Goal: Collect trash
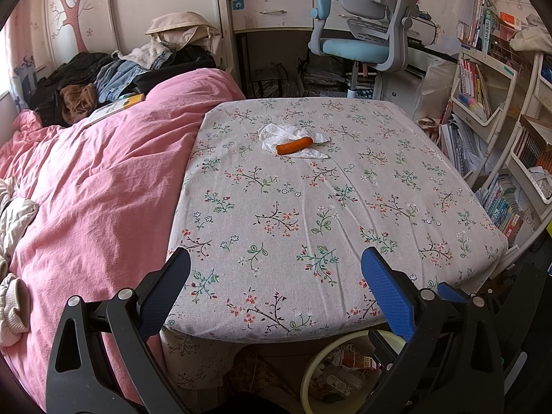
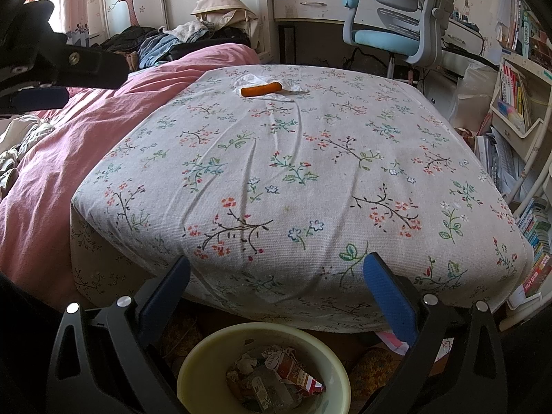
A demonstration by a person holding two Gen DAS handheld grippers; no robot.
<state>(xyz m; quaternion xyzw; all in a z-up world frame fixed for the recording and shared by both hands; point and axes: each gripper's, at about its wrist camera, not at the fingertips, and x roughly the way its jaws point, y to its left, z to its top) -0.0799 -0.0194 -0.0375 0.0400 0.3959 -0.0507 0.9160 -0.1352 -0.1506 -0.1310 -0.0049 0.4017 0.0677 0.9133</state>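
An orange carrot piece (image 1: pixel 294 146) lies on a crumpled white tissue (image 1: pixel 276 134) at the far middle of the floral-cloth table (image 1: pixel 310 224). Both also show in the right wrist view, carrot (image 2: pixel 260 89) on tissue (image 2: pixel 288 89). A pale yellow trash bin (image 2: pixel 207 355) holding wrappers stands on the floor below the table's near edge; its rim shows in the left wrist view (image 1: pixel 310 369). My left gripper (image 1: pixel 276 269) is open and empty over the table's near edge. My right gripper (image 2: pixel 276 276) is open and empty, above the bin, in front of the table.
A bed with a pink duvet (image 1: pixel 103 189) and piled clothes (image 1: pixel 103 79) runs along the table's left side. A blue-grey desk chair (image 1: pixel 365 34) stands behind the table. Shelves of books (image 1: pixel 500 172) crowd the right side. The left gripper's body (image 2: pixel 51 58) shows at upper left.
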